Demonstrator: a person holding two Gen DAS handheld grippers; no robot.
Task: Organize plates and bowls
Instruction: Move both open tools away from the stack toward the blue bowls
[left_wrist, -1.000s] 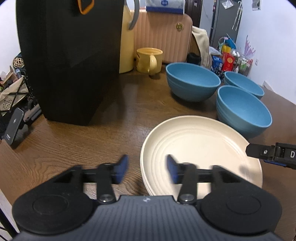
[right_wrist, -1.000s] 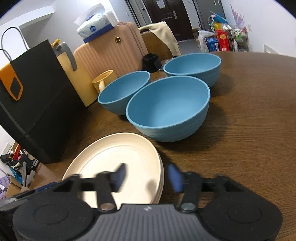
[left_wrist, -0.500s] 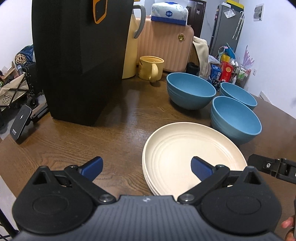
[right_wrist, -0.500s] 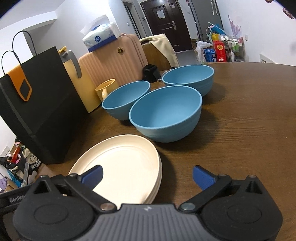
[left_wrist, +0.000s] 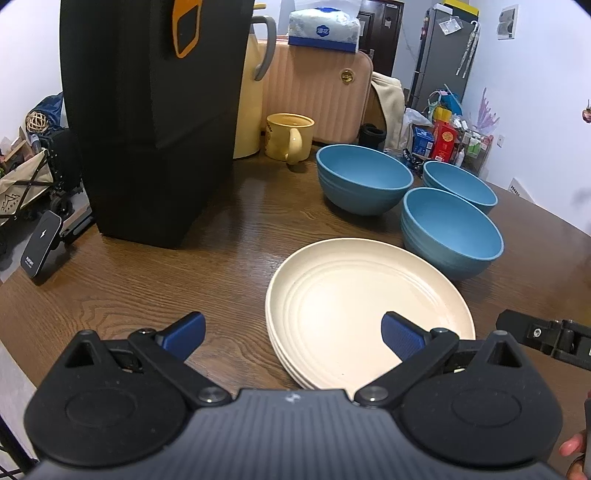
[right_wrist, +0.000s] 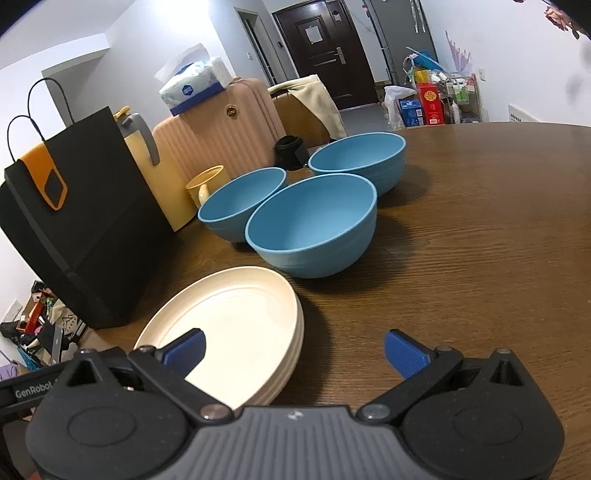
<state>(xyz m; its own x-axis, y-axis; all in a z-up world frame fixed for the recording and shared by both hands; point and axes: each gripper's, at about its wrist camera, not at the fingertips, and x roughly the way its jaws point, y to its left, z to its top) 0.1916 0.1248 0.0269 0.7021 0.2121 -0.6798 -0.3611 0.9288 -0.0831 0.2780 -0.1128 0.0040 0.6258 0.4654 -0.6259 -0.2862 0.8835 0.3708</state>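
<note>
Left wrist view: the left gripper (left_wrist: 291, 334) has just spread its fingers wide, nothing between them, above the stacked cream plates (left_wrist: 365, 306) near the table's (left_wrist: 166, 280) front edge. Right gripper (right_wrist: 293, 350) likewise. Three blue bowls (left_wrist: 452, 229) sit just behind.

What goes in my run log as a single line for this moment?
left gripper: open, empty | right gripper: open, empty | cream plates: stacked | blue bowls: three, unstacked
</note>
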